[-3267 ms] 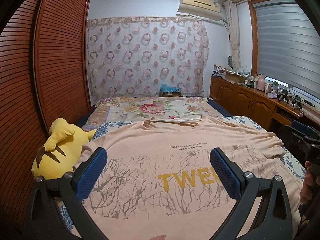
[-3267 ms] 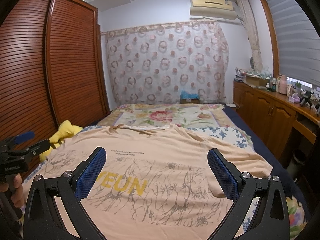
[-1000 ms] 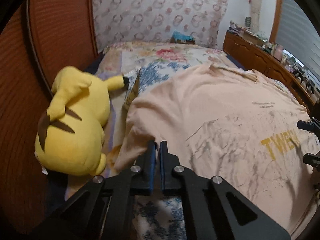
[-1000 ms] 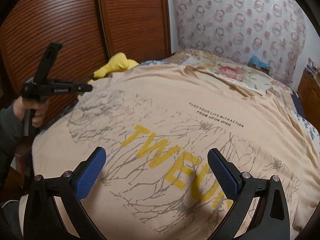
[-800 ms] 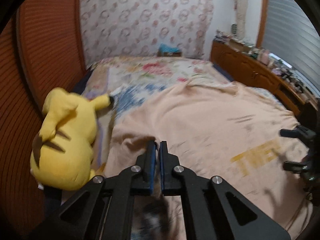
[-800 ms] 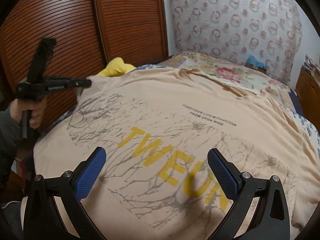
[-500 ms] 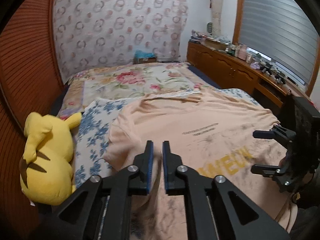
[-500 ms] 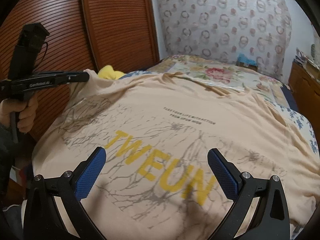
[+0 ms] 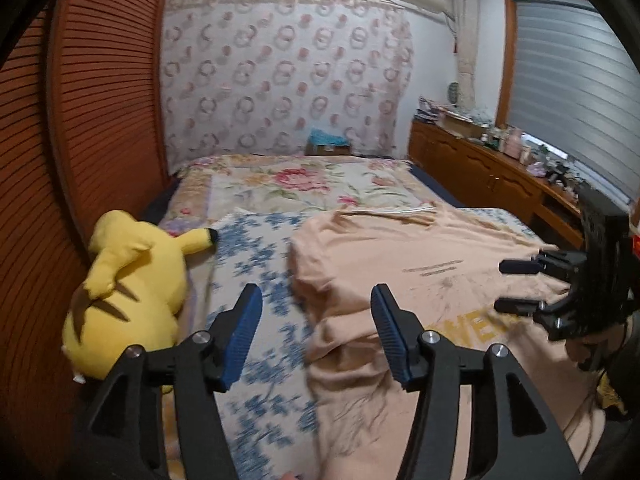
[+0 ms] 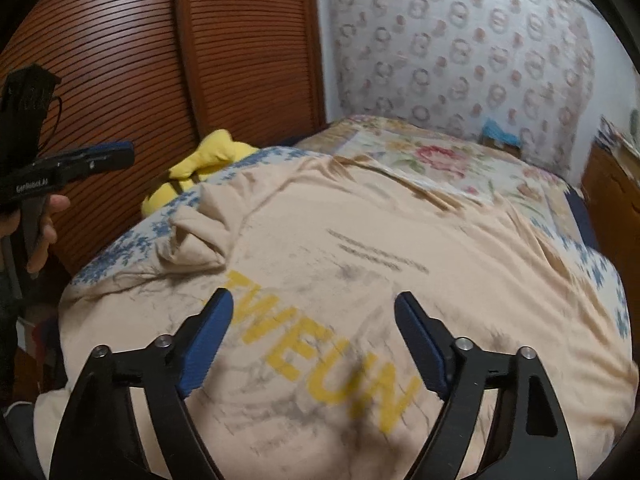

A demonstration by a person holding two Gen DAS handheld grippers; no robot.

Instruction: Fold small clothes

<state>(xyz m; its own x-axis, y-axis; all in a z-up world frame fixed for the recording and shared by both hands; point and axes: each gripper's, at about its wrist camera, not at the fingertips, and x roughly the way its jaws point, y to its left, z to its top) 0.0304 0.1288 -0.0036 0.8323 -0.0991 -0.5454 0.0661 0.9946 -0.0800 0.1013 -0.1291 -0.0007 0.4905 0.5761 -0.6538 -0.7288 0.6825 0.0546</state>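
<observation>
A peach T-shirt with yellow letters lies spread on the bed. Its left sleeve is folded in and bunched on the shirt's body. My left gripper hovers above that sleeve's edge, its jaws opening with nothing between them. In the right wrist view, the left gripper is up at the left, held by a hand. My right gripper hangs over the printed letters, jaws closing, with no cloth between the pads. It also shows from the side at the shirt's right.
A yellow plush toy lies at the bed's left edge against the slatted wooden wardrobe. A floral quilt covers the far half of the bed. A wooden cabinet with clutter runs along the right wall.
The left gripper, shut on the sleeve a second ago, carried it inward over the shirt, then opened and rose clear. The right gripper's jaws have narrowed somewhat.
</observation>
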